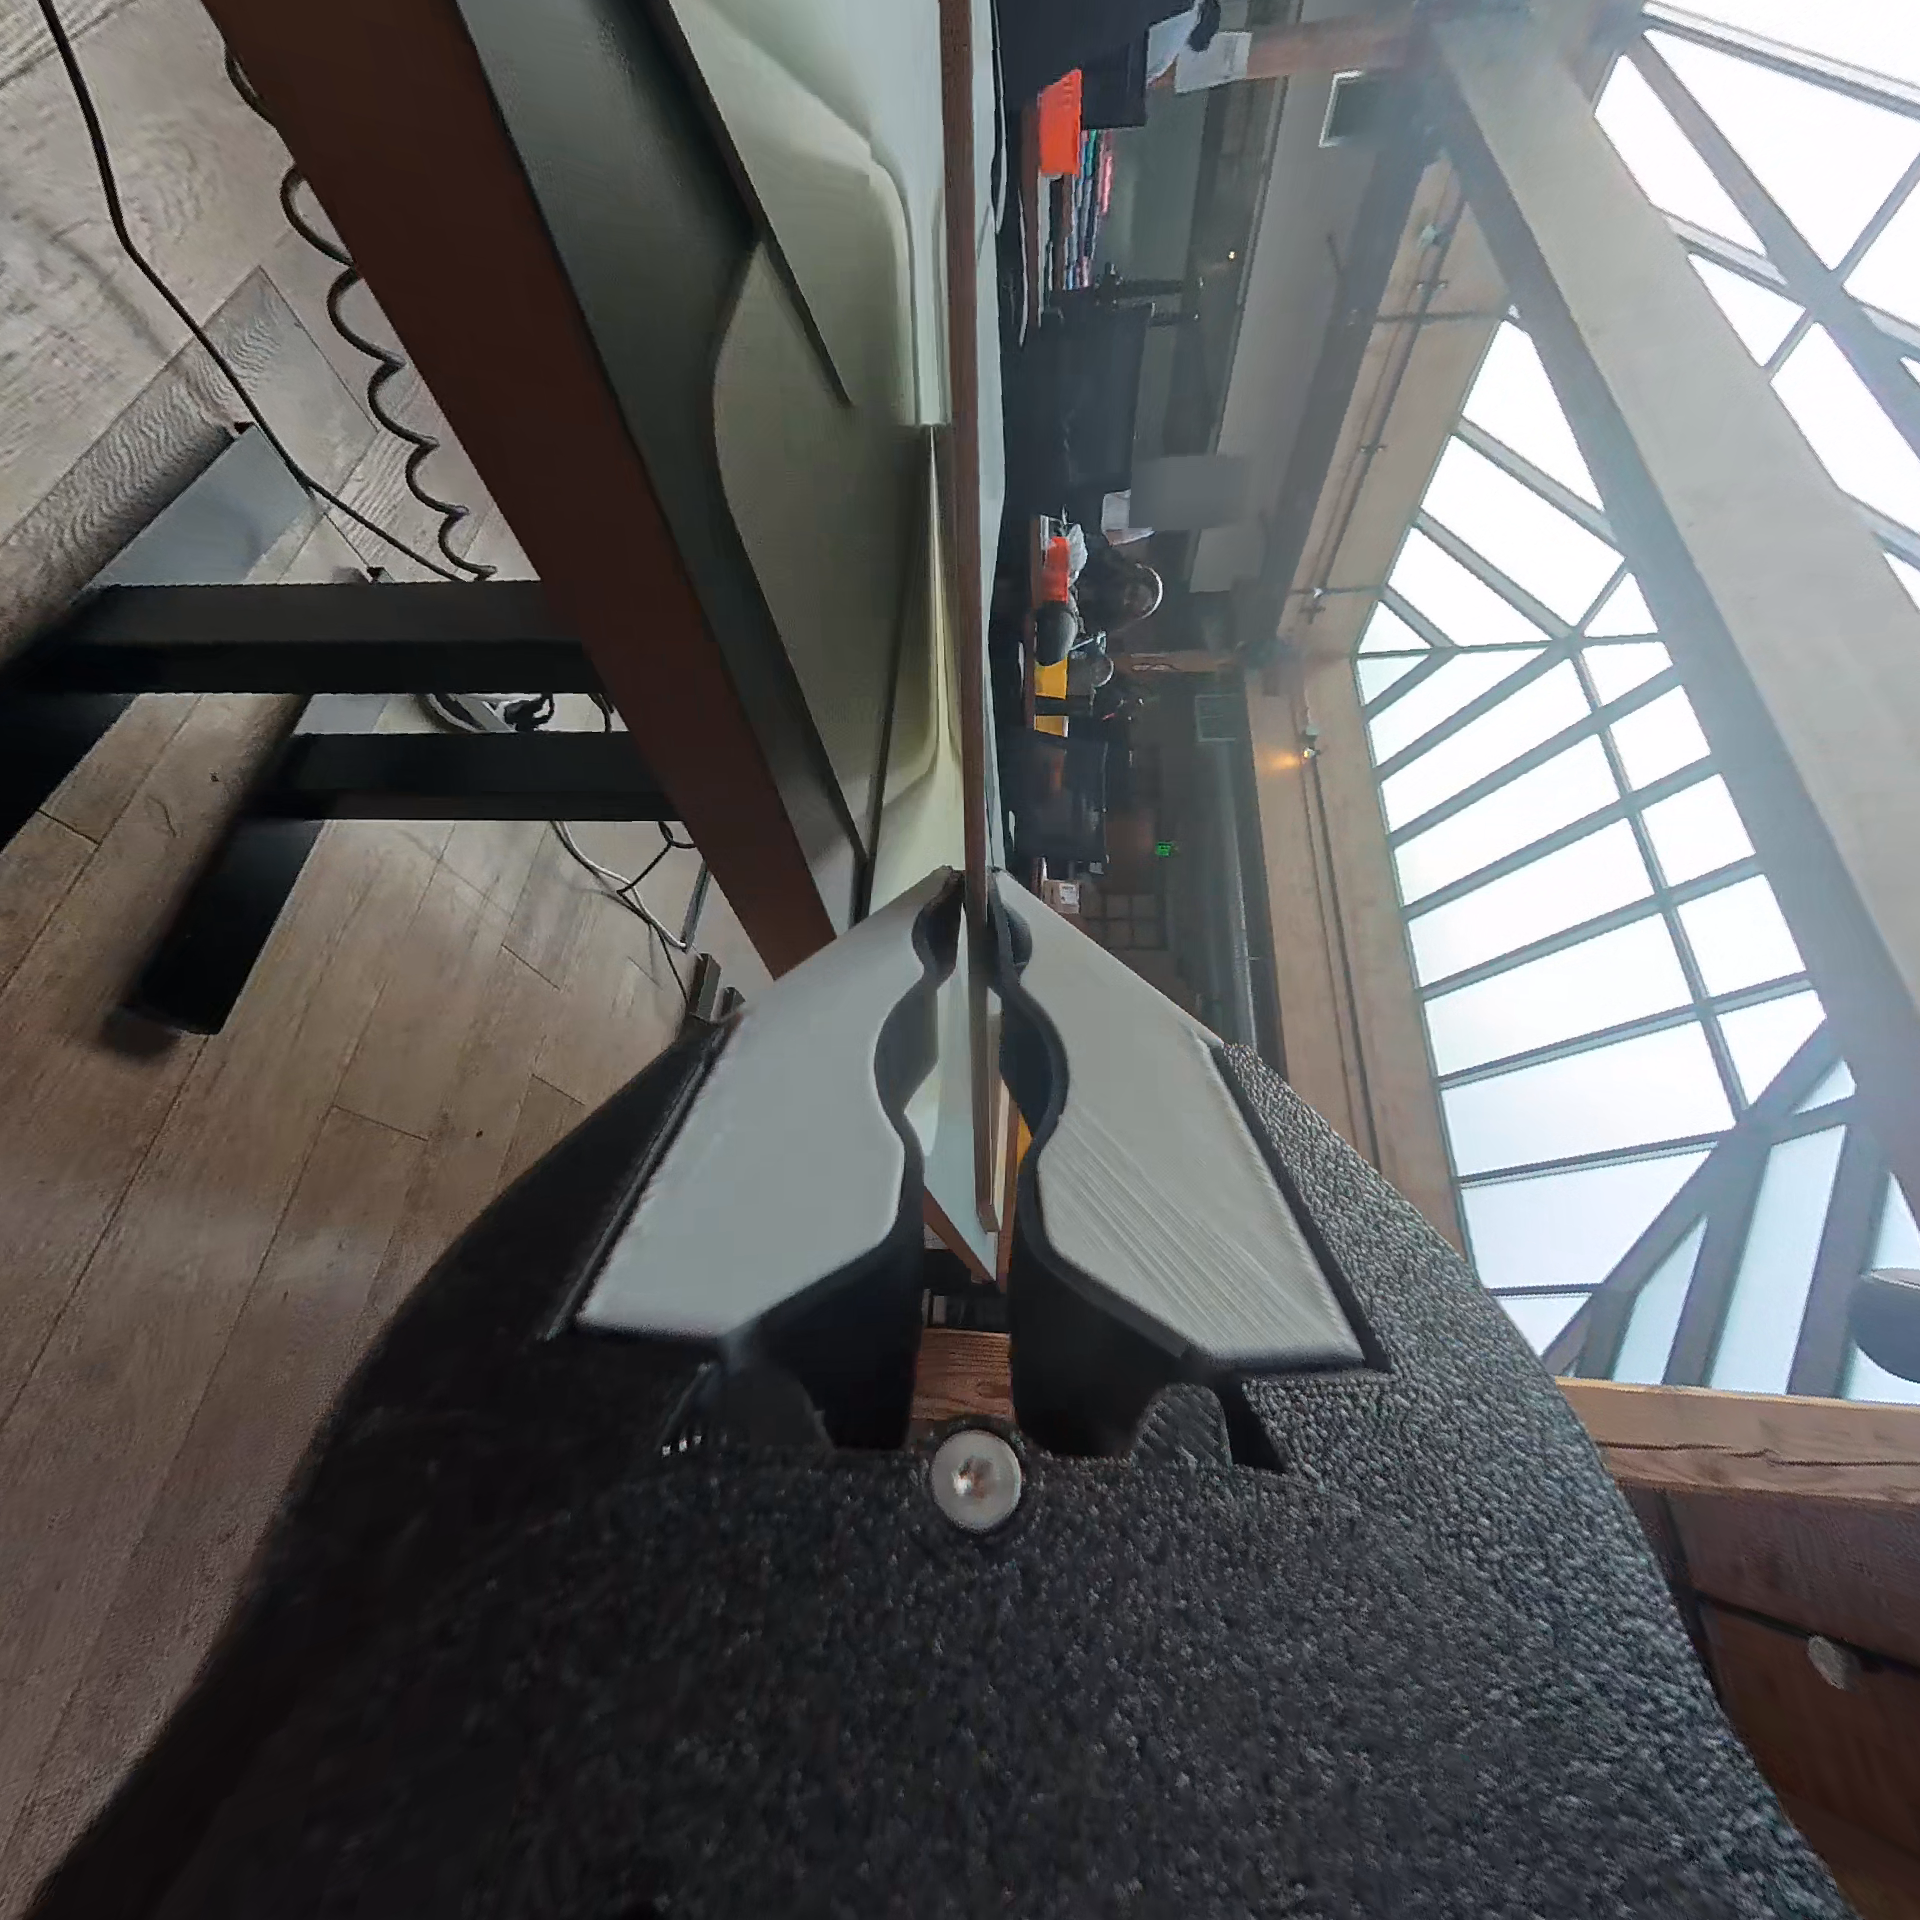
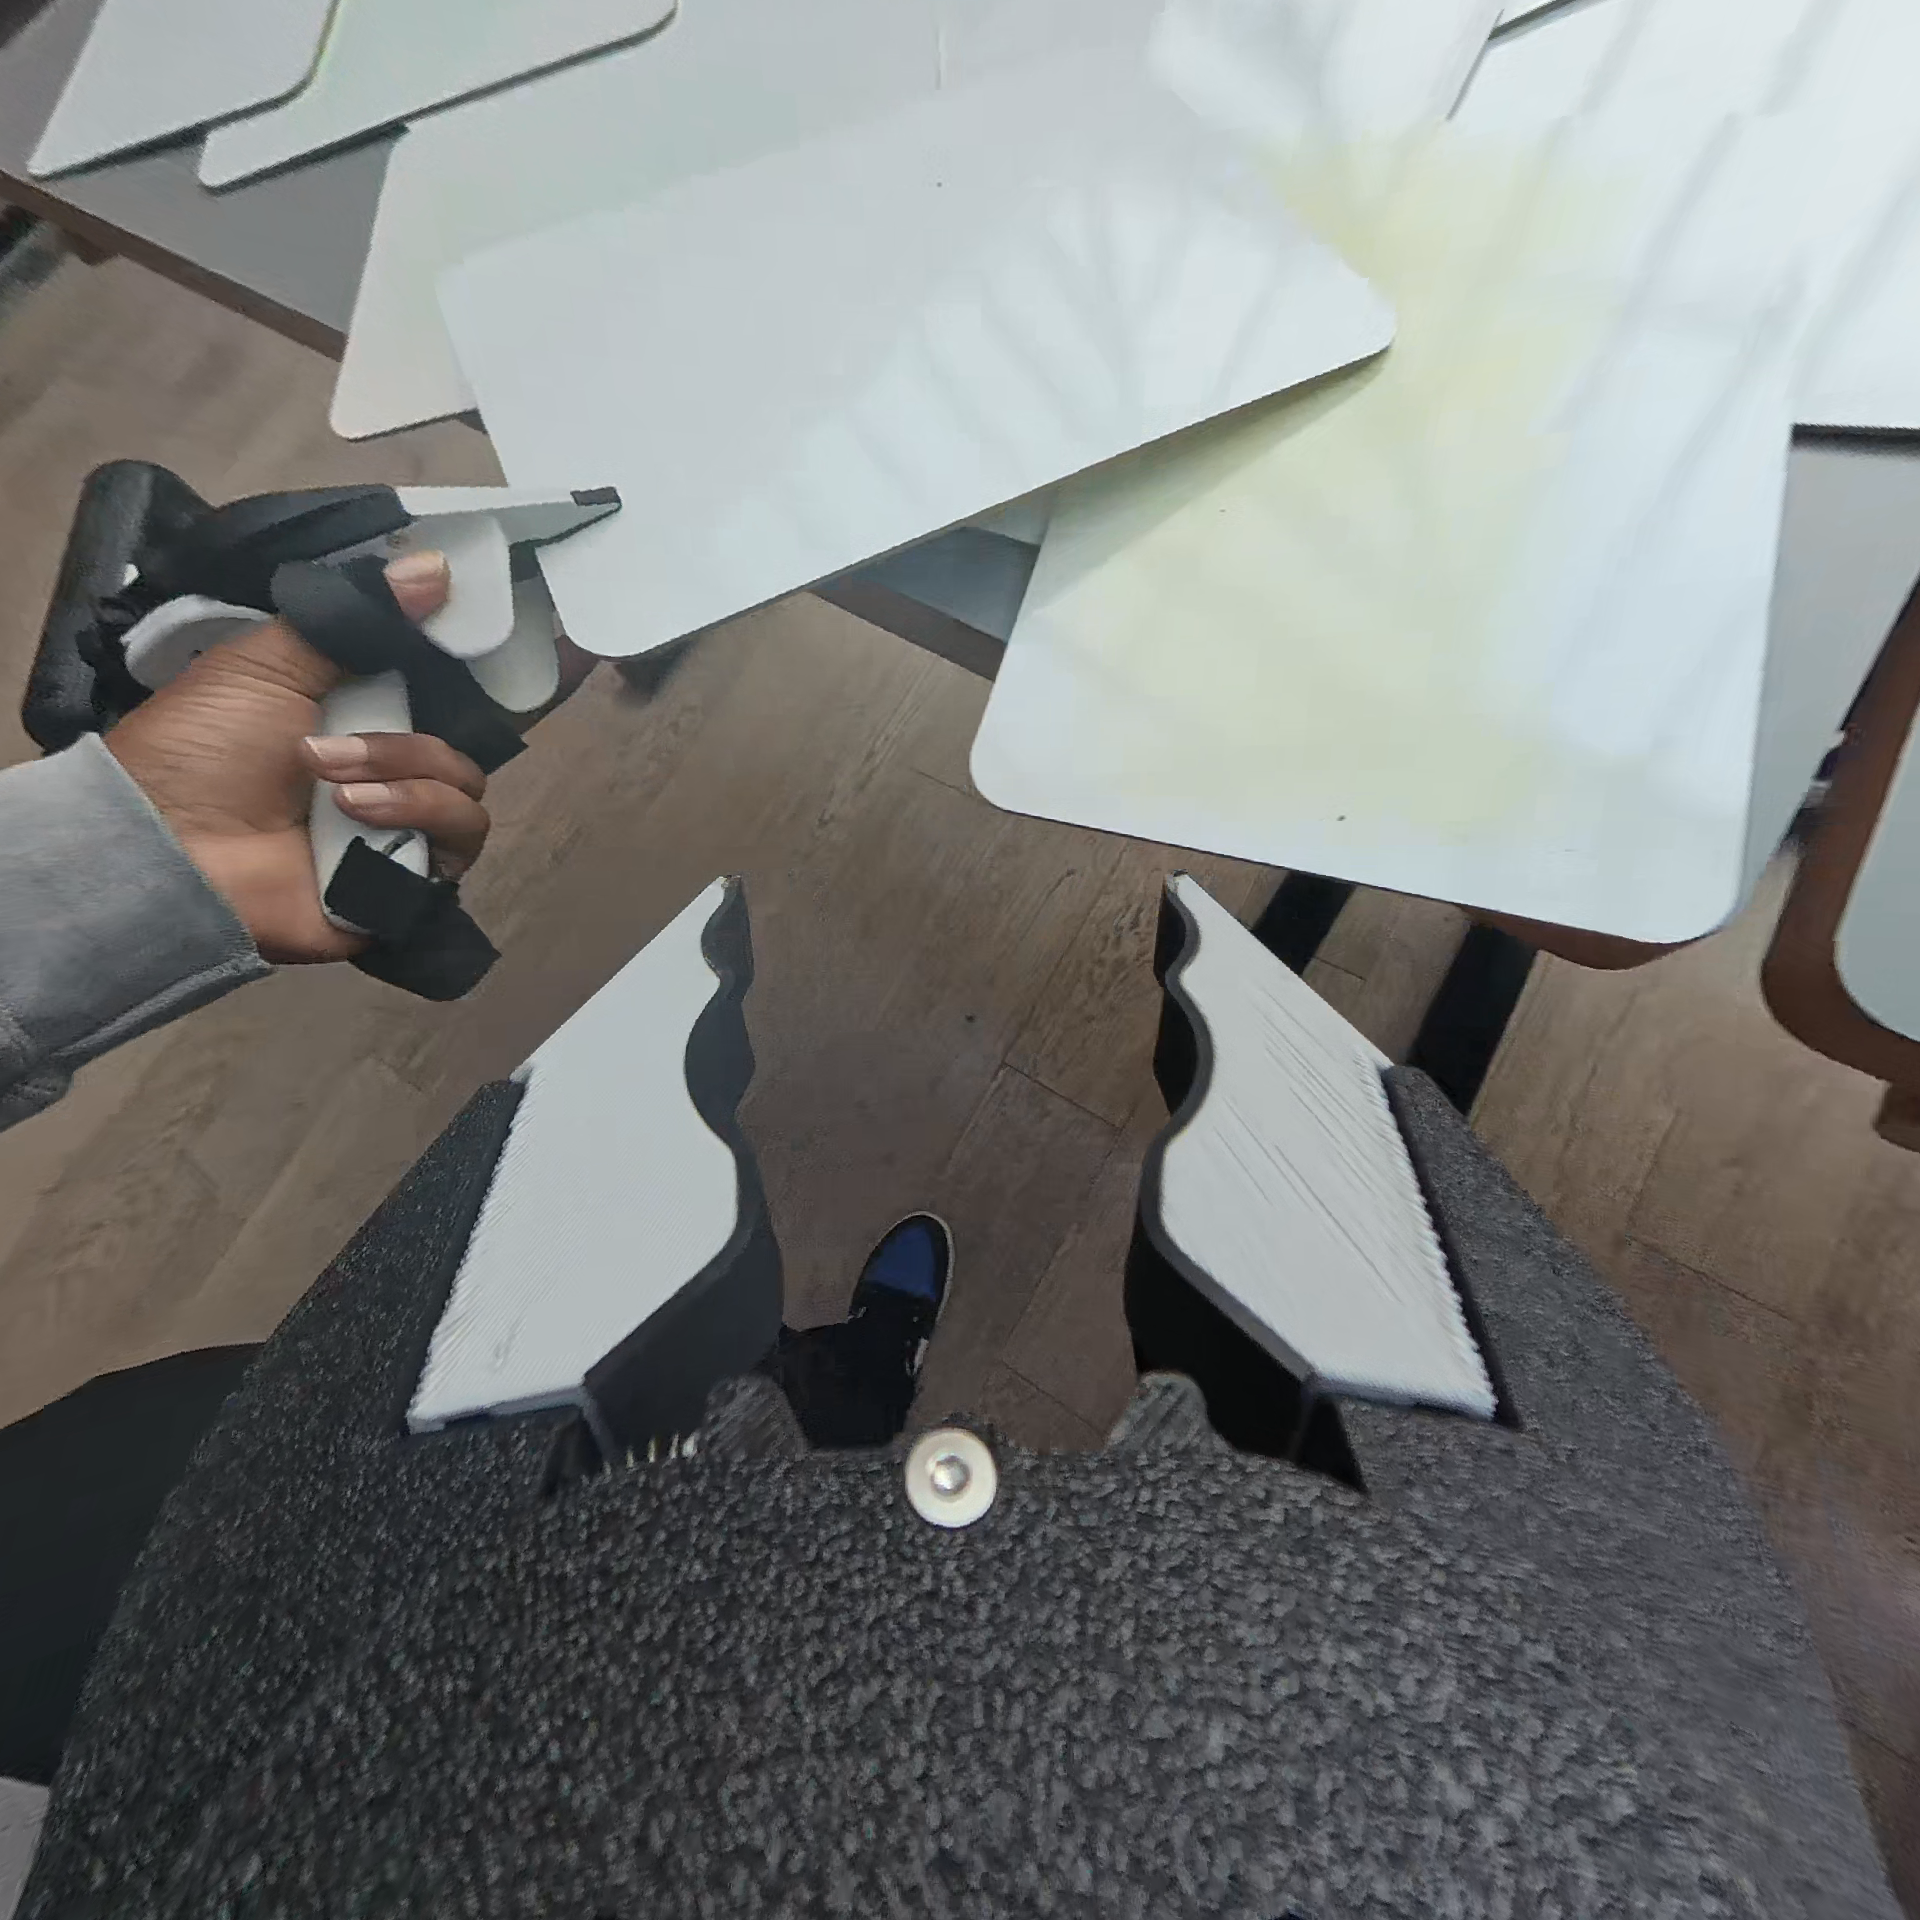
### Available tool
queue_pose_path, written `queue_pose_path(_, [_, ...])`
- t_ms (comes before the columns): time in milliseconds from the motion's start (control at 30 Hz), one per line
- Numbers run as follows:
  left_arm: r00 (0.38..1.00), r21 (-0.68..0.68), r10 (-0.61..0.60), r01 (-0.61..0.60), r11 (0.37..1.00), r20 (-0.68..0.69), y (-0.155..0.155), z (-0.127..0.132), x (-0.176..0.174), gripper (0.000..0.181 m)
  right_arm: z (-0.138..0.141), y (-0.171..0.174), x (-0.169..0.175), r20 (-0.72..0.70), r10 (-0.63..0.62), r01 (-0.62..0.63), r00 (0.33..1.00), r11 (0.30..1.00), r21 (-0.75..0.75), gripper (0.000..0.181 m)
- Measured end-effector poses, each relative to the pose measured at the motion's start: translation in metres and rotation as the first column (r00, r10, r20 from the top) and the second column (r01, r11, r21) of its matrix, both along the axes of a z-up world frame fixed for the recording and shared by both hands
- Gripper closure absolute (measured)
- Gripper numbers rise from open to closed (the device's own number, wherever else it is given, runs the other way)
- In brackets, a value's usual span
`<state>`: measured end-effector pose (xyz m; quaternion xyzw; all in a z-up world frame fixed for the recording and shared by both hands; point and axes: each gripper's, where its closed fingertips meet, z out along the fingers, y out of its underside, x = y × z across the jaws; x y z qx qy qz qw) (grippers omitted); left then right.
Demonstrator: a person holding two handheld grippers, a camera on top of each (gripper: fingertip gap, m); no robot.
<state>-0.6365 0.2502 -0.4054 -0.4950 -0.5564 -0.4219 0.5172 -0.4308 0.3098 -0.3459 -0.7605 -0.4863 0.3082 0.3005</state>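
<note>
I am seeing the held board (image 1: 975, 582) only edge-on in the left wrist view, a thin brown-edged line running up the picture, so its face is hidden from that camera. The far room is small and dark there, and I cannot make out what is sitting on the distant tables. In the right wrist view several white boards are running off the top and right edges, and a brown-rimmed piece at the far right is cut off.

My left gripper (image 1: 977, 914) is pinching that board, its jaws drawn narrow around the thin edge. From the right wrist view the same left gripper (image 2: 582, 504) is showing at the left, gripped by the person's hand (image 2: 281, 769) in a grey sleeve, clamping the near left corner of the white board (image 2: 894, 384), which is lying tilted over the other boards. My right gripper (image 2: 951, 894) is hanging with its jaws wide apart and nothing between them, near the corner of a yellow-stained board (image 2: 1382, 644) but apart from it.

The boards are resting on a table with a brown edge (image 1: 499, 395) and black legs. A wooden plank floor (image 2: 883, 831) is lying below, and big slanted windows (image 1: 1621, 852) are lighting the room. A coiled cable (image 1: 384, 343) is hanging under the table. A dark shoe (image 2: 904, 1278) is showing between my right fingers.
</note>
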Motion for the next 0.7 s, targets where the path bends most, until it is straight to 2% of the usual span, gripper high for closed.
queue_pose_path(100, [0.999,0.057,0.003,-0.006,0.998,0.052,-0.011,0.023,0.023,0.178,-0.009,-0.031,-0.014,-0.072,0.017,-0.028,0.997,0.987,-0.155,0.102])
queue_pose_path(200, [1.000,0.107,-0.024,0.023,0.994,0.016,-0.021,0.053,0.048,0.175,-0.005,-0.049,-0.026,-0.156,-0.032,-0.023,0.987,0.941,-0.336,0.097])
queue_pose_path(333, [0.993,0.112,-0.095,0.104,0.988,-0.076,-0.029,0.085,0.086,0.177,0.028,-0.047,-0.033,-0.290,-0.134,-0.040,0.948,0.851,-0.523,0.094])
queue_pose_path(467, [0.980,0.189,-0.149,0.173,0.967,-0.131,-0.025,0.125,0.131,0.177,0.058,-0.025,-0.026,-0.365,-0.234,-0.069,0.901,0.754,-0.653,0.094])
queue_pose_path(533, [0.966,0.209,-0.188,0.224,0.952,-0.178,-0.017,0.144,0.160,0.178,0.076,-0.013,-0.016,-0.407,-0.269,-0.100,0.873,0.718,-0.689,0.101])
queue_pose_path(600, [0.945,0.228,-0.232,0.285,0.931,-0.231,-0.006,0.162,0.193,0.178,0.096,0.000,0.000,-0.453,-0.309,-0.137,0.836,0.683,-0.717,0.115])
queue_pose_path(700, [0.882,0.200,-0.318,0.402,0.894,-0.349,0.014,0.180,0.249,0.175,0.130,0.035,0.042,-0.536,-0.389,-0.156,0.749,0.683,-0.714,0.164])
